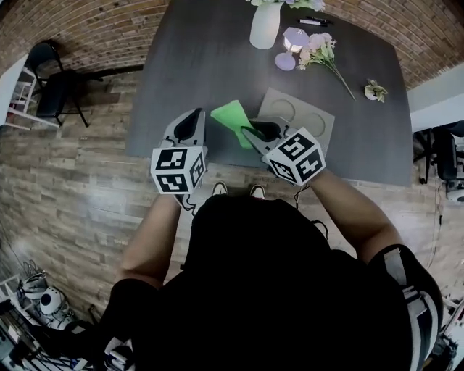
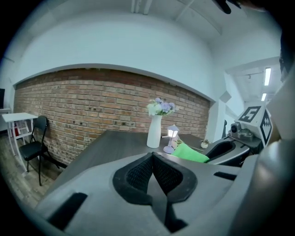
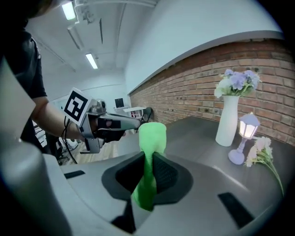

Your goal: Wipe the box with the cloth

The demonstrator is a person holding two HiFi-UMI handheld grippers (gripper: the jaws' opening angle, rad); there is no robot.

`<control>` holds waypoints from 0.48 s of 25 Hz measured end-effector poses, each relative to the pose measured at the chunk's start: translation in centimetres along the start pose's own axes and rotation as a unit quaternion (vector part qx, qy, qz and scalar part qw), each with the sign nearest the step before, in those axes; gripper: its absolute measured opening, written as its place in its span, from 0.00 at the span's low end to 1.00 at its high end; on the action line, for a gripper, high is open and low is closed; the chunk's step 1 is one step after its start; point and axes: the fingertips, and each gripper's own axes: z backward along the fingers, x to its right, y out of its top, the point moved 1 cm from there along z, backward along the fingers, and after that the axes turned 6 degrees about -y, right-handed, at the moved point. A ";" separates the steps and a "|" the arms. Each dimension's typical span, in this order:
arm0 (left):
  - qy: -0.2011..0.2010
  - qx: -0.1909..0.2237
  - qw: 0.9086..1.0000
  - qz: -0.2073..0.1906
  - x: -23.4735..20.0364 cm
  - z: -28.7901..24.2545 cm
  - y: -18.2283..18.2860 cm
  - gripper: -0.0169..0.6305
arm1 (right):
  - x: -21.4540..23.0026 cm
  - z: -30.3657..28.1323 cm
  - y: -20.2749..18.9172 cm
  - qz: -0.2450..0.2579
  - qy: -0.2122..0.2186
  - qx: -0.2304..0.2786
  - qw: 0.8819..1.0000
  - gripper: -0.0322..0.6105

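A bright green cloth [image 1: 233,119] is pinched in my right gripper [image 1: 250,135], which is shut on it above the near edge of the dark table [image 1: 188,65]. The right gripper view shows the cloth [image 3: 150,156] running up between the pads and folding over above them. The flat grey cardboard box [image 1: 312,116] with round cut-outs lies on the table just behind the right gripper. My left gripper [image 1: 190,124] hovers to the left of the cloth, shut with nothing in it. From the left gripper view the cloth [image 2: 190,153] appears beside the right gripper [image 2: 226,150].
A white vase [image 1: 265,25] with flowers, a small lilac lamp [image 1: 291,45], a loose flower sprig [image 1: 325,56], a tiny plant [image 1: 375,90] and a black pen [image 1: 313,22] sit at the table's far side. A black chair [image 1: 54,83] stands left, by the brick wall.
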 end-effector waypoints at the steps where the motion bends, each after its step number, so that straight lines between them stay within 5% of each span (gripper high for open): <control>1: -0.003 -0.002 1.000 -0.001 -0.9 -0.3 0.0 0.04 | -0.1 -1.0 0.0 0.004 0.000 -0.010 1.000 0.13; 12: -0.061 0.002 0.998 -0.014 -6.3 -1.9 0.7 0.04 | -0.6 -7.2 -1.7 0.041 -0.029 -0.111 0.993 0.13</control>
